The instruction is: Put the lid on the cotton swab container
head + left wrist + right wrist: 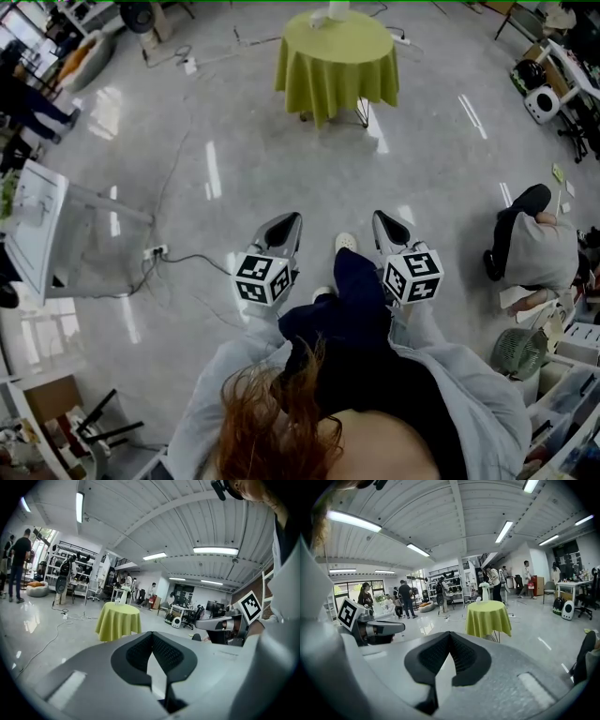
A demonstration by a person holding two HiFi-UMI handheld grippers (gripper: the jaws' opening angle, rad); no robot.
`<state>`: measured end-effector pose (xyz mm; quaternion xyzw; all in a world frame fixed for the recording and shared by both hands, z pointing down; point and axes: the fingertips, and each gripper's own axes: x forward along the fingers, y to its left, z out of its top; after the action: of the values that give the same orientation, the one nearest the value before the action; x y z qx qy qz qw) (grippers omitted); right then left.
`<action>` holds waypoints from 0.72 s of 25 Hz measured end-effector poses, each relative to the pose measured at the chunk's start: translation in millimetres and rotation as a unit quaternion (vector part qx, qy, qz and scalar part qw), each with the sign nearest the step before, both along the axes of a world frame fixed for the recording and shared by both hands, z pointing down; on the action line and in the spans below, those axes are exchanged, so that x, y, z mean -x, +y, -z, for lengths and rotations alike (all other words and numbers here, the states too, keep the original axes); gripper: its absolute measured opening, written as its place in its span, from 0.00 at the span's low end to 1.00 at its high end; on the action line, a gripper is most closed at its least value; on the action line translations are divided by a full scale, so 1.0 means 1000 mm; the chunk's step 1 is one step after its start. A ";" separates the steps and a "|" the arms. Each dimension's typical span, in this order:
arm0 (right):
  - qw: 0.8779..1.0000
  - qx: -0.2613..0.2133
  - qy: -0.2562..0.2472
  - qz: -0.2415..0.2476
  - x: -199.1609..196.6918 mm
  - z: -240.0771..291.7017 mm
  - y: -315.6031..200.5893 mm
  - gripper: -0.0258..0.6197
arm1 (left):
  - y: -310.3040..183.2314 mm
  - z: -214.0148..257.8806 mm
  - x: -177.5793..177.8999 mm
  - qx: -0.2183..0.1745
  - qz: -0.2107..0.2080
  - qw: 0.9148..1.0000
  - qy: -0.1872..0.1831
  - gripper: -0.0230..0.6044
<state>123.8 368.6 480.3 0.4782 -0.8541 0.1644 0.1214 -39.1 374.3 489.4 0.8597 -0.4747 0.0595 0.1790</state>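
You hold both claws close in front of your body, low in the head view, pointing away from you over the glossy grey floor point(225, 141). The left claw point(285, 223) sits left of your dark trouser leg and white shoe point(345, 242), and the right claw point(388, 225) sits just right of them. The two are side by side and apart.

In the left gripper view, the left claw point(152, 635) has its black ribbed pads point(138, 651) meeting at the tips with nothing between them. The right claw point(450, 634) looks the same in its own view: tips together and empty.

The round counter draped in a yellow-green cloth point(336, 56) stands well away from you, at the top centre of the head view. A few small white things point(330, 13) sit on its far side. They are too small to tell the cotton swab container from its lid. Both gripper views show that counter point(118, 618) point(488, 618) beyond the claw tips.

A white power strip with a trailing cable point(156, 251) lies on the floor at middle left.
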 end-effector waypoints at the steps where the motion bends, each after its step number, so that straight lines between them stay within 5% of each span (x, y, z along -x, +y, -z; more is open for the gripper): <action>1: 1.000 -0.001 0.000 0.002 0.000 0.001 -0.007 0.04 | -0.007 0.001 0.001 0.000 0.002 1.000 -0.002 0.07; 18: 1.000 -0.006 0.000 0.024 -0.025 0.021 -0.168 0.04 | -0.155 0.026 -0.021 -0.016 0.018 0.999 -0.033 0.07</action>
<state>149.1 200.3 459.2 0.4580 -0.8665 0.1559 0.1228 -18.4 218.8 463.3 0.8514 -0.4964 0.0776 0.1505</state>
